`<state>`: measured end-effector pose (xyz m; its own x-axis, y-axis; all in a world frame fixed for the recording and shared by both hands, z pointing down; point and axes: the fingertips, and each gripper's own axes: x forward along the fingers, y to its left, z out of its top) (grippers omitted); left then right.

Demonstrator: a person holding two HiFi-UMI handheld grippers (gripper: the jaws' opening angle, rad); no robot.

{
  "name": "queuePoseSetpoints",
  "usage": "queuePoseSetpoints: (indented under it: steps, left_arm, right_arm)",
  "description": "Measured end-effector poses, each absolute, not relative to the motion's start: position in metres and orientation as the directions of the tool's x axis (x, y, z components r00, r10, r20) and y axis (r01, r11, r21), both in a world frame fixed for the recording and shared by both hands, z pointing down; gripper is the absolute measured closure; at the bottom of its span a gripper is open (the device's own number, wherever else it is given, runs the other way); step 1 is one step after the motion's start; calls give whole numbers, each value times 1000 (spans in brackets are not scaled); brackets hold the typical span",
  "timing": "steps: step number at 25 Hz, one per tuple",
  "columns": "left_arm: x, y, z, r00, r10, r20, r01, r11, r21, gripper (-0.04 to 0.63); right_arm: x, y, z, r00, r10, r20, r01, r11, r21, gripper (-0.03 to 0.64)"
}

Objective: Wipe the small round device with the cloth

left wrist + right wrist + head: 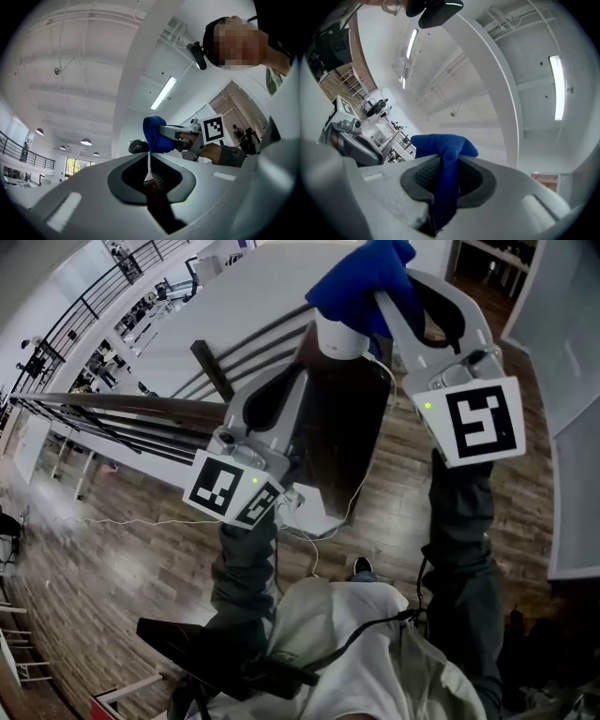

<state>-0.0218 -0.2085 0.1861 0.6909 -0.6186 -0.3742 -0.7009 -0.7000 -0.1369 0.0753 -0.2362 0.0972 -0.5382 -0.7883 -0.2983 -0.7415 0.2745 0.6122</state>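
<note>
Your left claw [314,360] is clamped on the small round device [339,337], which sits in the air at the claw's 1 o'clock. It looks light, hard and smooth, so it is probably slippery; grip it by its edge. The soft blue cloth [361,277] appears to touch it from 12 o'clock, pinched tight in your right claw [392,307].

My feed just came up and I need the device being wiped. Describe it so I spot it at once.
In the head view, look above the dark chair, where both hand-held grippers meet. The small round device is clamped at the tip of the left hand-held gripper. It is the only white drum-shaped thing, partly under the blue cloth the right hand-held gripper pinches.
</note>
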Motion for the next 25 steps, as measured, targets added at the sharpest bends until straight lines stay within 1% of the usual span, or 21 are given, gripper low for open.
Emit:
queuePoseSetpoints:
  steps: [9,14,15,17,21,22,23,25]
  left_arm:
    - [-31,-222,170,674,-626,-392,-719,-678,-153,591]
    - [-34,-237,172,668,-633,-392,-723,-676,-141,591]
    - [-34,-240,172,668,-633,-391,-723,-677,-139,589]
    - [-32,-245,173,669,-634,-388,-722,-678,-138,589]
    - [-28,-246,174,684,-631,-366,-712,-687,-146,584]
    - [-27,-246,173,687,-629,-363,-710,-688,-152,581]
    - [-27,-245,173,689,-629,-361,-709,-688,-156,580]
    - [-26,-245,173,689,-629,-361,-709,-687,-157,578]
  right_arm:
    - [56,-254,133,-590,-776,-221,-720,383,580,543]
    - [52,-245,186,-615,-786,-62,-634,447,632,543]
    - [52,-244,191,-622,-781,-53,-629,457,629,543]
    - [59,-242,182,-623,-776,-104,-668,458,587,543]
    - [98,-247,114,-561,-771,-303,-783,374,496,543]
    - [104,-253,100,-554,-768,-322,-792,368,487,543]
    - [107,-261,92,-552,-772,-316,-795,372,479,543]
    - [104,-280,90,-554,-789,-266,-787,393,475,543]
